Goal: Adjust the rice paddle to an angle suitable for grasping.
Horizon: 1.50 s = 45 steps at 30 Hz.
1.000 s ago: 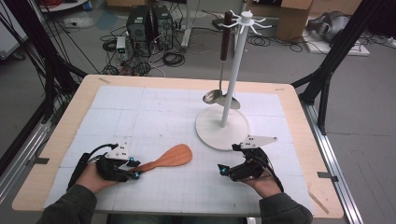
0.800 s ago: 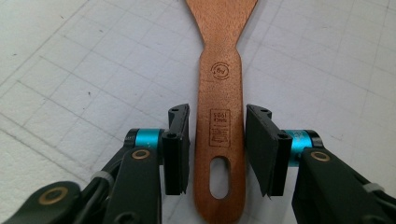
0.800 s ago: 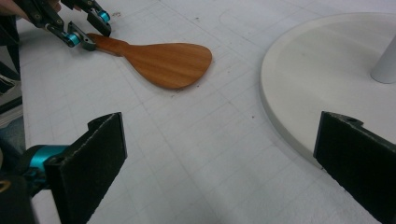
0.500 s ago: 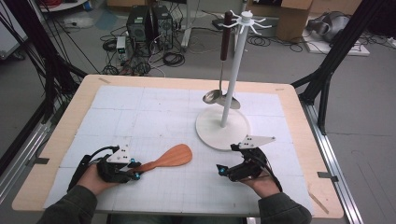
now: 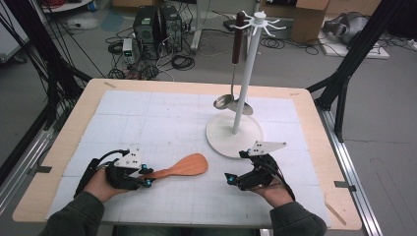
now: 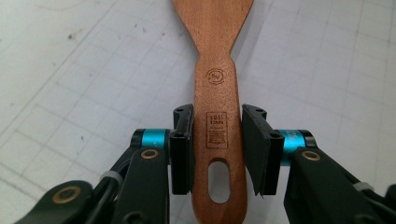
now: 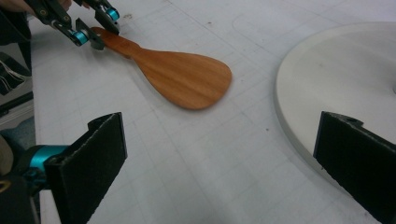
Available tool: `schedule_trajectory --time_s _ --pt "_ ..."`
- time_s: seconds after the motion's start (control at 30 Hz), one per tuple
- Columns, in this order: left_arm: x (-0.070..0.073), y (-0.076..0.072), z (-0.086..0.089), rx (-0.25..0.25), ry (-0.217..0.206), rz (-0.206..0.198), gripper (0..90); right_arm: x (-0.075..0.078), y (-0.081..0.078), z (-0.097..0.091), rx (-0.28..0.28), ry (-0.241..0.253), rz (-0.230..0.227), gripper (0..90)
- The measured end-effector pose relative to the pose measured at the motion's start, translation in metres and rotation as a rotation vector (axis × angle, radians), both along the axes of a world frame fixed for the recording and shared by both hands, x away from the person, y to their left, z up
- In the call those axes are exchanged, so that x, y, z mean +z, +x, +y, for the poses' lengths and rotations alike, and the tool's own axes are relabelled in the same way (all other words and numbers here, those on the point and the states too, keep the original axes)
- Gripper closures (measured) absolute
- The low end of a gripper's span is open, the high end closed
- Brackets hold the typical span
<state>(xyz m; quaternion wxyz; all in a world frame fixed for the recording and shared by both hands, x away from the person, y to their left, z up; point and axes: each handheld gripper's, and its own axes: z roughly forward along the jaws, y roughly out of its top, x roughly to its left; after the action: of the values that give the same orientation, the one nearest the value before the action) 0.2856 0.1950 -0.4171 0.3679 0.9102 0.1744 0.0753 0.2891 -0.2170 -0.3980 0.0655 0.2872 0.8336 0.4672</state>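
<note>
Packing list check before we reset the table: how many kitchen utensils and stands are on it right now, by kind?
Wooden spatula: 1, lying flat on the mat, its handle between the left gripper's fingers
Metal ladle: 1, hanging on the stand
White utensil stand: 1, upright on its round base
Total: 3

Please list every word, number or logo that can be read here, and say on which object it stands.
Wooden spatula handle, round burned-in logo: letters inside too small to read.
Same handle, small rectangular stamp below it: several lines, too blurred to read.
Nothing else carries readable text.
</note>
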Motion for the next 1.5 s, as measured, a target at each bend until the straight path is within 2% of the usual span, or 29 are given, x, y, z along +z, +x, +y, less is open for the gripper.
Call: schedule_trajectory --time_s 0.37,0.47,0.8,1.03,1.13,1.3,1.37,1.43,1.5 --pt "0.013 0.002 -0.019 -0.066 0.004 0.001 65.4 0.01 0.007 0.031 0.09 -0.03 -0.009 1.7" --pt "0.016 0.003 -0.023 -0.085 0.02 0.001 65.3 0.011 0.01 0.042 0.116 -0.04 -0.006 1.7" --pt "0.027 0.005 -0.036 -0.121 0.033 0.001 65.3 0.003 0.018 0.07 0.198 -0.093 0.01 2.0" --pt "0.034 0.004 -0.047 -0.156 0.056 -0.008 65.3 0.0 0.022 0.083 0.236 -0.103 0.024 5.5" --pt "0.035 0.005 -0.051 -0.163 0.055 -0.016 65.3 -0.002 0.023 0.088 0.257 -0.113 0.035 5.5" --pt "0.035 0.006 -0.057 -0.174 0.059 -0.007 65.3 -0.008 0.025 0.098 0.297 -0.13 0.049 5.9" --pt "0.036 0.006 -0.058 -0.182 0.062 -0.003 65.3 -0.01 0.026 0.103 0.317 -0.136 0.051 8.3" --pt "0.037 0.006 -0.061 -0.189 0.066 0.001 65.4 -0.012 0.028 0.108 0.339 -0.141 0.062 20.0" --pt "0.039 0.006 -0.064 -0.194 0.066 -0.007 65.3 -0.015 0.029 0.114 0.362 -0.151 0.069 19.7"
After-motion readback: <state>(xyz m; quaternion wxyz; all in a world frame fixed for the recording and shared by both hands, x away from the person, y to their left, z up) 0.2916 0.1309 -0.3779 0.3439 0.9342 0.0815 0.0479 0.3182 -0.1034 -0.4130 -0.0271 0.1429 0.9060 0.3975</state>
